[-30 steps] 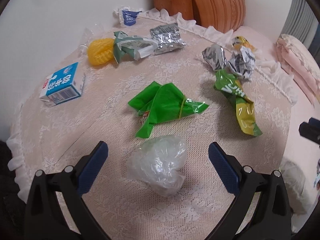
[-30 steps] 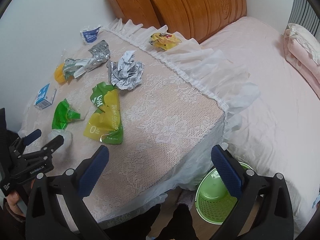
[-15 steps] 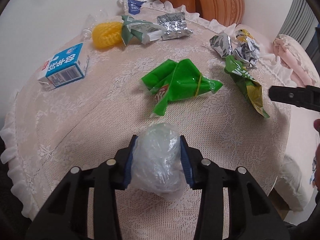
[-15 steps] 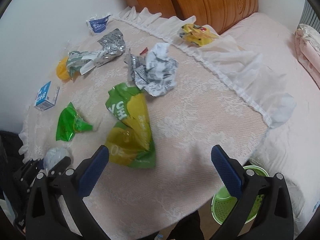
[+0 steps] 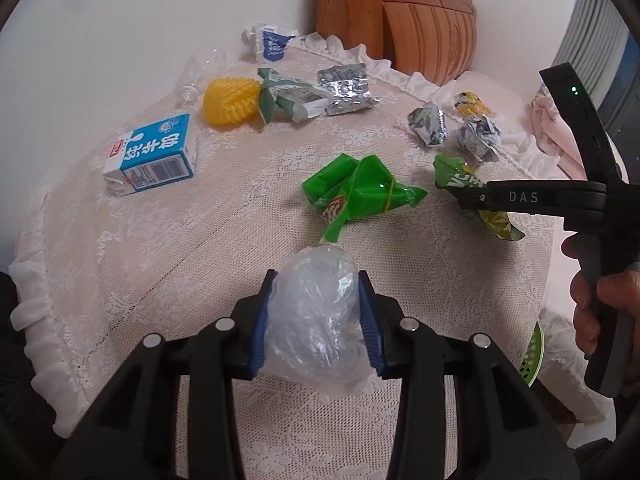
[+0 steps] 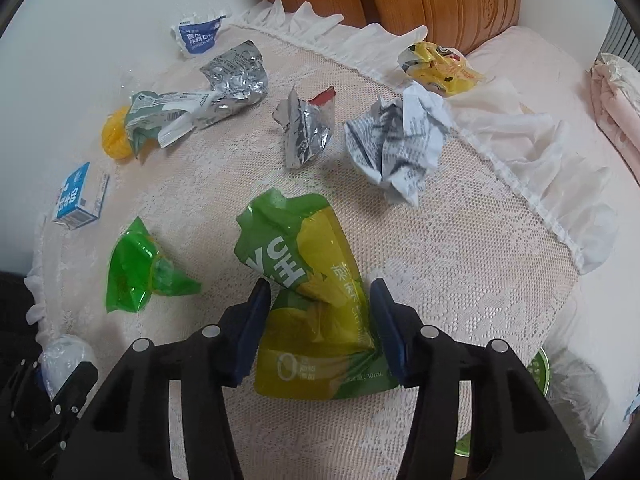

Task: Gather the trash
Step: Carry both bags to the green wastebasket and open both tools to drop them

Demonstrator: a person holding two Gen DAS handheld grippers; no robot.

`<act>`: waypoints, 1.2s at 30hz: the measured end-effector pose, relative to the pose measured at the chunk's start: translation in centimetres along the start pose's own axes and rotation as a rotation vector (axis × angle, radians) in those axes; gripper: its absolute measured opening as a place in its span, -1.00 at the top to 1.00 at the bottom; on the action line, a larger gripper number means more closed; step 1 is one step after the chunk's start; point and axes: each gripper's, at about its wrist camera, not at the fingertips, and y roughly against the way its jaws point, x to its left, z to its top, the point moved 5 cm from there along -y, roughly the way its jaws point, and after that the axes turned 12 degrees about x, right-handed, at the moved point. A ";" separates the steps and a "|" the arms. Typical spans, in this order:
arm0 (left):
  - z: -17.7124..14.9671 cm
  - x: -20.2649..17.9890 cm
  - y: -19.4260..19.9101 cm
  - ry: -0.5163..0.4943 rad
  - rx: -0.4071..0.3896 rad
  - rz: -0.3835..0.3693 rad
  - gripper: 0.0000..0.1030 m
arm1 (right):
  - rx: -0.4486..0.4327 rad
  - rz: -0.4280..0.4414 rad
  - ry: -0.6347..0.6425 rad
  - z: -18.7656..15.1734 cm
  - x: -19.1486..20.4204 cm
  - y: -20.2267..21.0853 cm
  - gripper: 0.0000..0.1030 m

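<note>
My left gripper (image 5: 316, 324) is shut on a crumpled clear plastic bag (image 5: 316, 328) near the table's front edge; the bag also shows in the right wrist view (image 6: 60, 358). My right gripper (image 6: 318, 328) is closed around the lower part of a yellow-green drink pouch (image 6: 308, 300), its blue pads pressing both sides; the pouch lies on the lace-covered table (image 6: 460, 280). The pouch also shows in the left wrist view (image 5: 452, 174), partly behind the right gripper's body.
Other trash on the table: green wrapper (image 5: 360, 194), blue milk carton (image 5: 150, 156), yellow ball (image 5: 230, 100), silver foil (image 6: 236, 74), foil scrap (image 6: 306, 128), crumpled newspaper (image 6: 396, 142), yellow packet (image 6: 438, 66). A green bin (image 6: 538, 368) stands below the right edge. Bed on the right.
My left gripper closed on the clear bag and holds it. My right gripper moved down over the table and closed around the yellow-green pouch.
</note>
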 end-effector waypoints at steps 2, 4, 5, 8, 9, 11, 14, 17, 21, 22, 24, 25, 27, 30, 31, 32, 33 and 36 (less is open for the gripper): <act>0.2 -1.3 0.3 -0.057 -0.003 -0.010 0.26 | -0.006 0.040 0.005 -1.4 -0.3 1.3 0.01; 0.3 -3.2 0.8 -0.125 -0.011 -0.025 0.26 | -0.025 0.052 0.004 -3.3 -1.8 3.4 0.01; 0.2 -4.4 1.0 -0.160 -0.015 -0.029 0.26 | -0.043 0.043 -0.010 -4.4 -3.0 4.6 0.01; 0.2 -8.6 1.5 -0.259 -0.023 -0.052 0.26 | -0.072 -0.026 -0.081 -8.1 -8.7 7.2 -0.01; 0.2 -10.2 1.6 -0.284 -0.023 -0.069 0.26 | -0.066 -0.058 -0.108 -9.3 -10.8 7.4 -0.01; 0.1 -13.5 1.8 -0.316 -0.015 -0.110 0.26 | -0.026 -0.127 -0.152 -11.8 -15.1 6.4 -0.02; -0.1 -18.7 1.8 -0.353 0.001 -0.169 0.26 | 0.075 -0.158 -0.193 -14.9 -20.9 3.1 -0.13; -0.4 -24.3 1.5 -0.418 0.034 -0.195 0.26 | 0.168 -0.176 -0.243 -17.5 -25.6 -0.1 -0.67; -1.2 -31.2 0.8 -0.510 0.084 -0.241 0.26 | 0.156 -0.138 -0.369 -19.6 -30.8 0.2 -0.84; -1.5 -32.8 0.5 -0.528 0.097 -0.249 0.26 | 0.138 -0.122 -0.401 -20.1 -32.1 0.9 -0.88; -1.9 -35.8 -0.2 -0.553 0.126 -0.272 0.26 | 0.103 -0.123 -0.436 -21.0 -34.4 2.5 -0.93; -2.1 -37.1 -0.7 -0.564 0.143 -0.284 0.26 | 0.092 -0.137 -0.442 -21.3 -35.5 3.3 -0.93; -2.6 -39.6 -1.5 -0.585 0.172 -0.298 0.26 | 0.076 -0.177 -0.444 -21.7 -37.4 4.7 -0.94; -3.5 -42.6 -2.3 -0.619 0.202 -0.314 0.23 | 0.052 -0.207 -0.450 -22.1 -39.9 6.2 -0.95; -3.8 -43.3 -2.5 -0.629 0.212 -0.322 0.18 | 0.047 -0.207 -0.452 -22.2 -40.7 6.5 -0.95; -4.2 -44.0 -2.5 -0.641 0.223 -0.331 -0.02 | 0.044 -0.206 -0.453 -22.4 -41.3 6.8 -0.95; -4.5 -44.6 -2.4 -0.648 0.226 -0.331 -0.30 | 0.041 -0.204 -0.453 -22.5 -41.9 7.0 -0.95; -5.3 -45.7 -1.8 -0.660 0.210 -0.325 -0.69 | 0.041 -0.209 -0.442 -22.6 -42.8 7.1 -0.95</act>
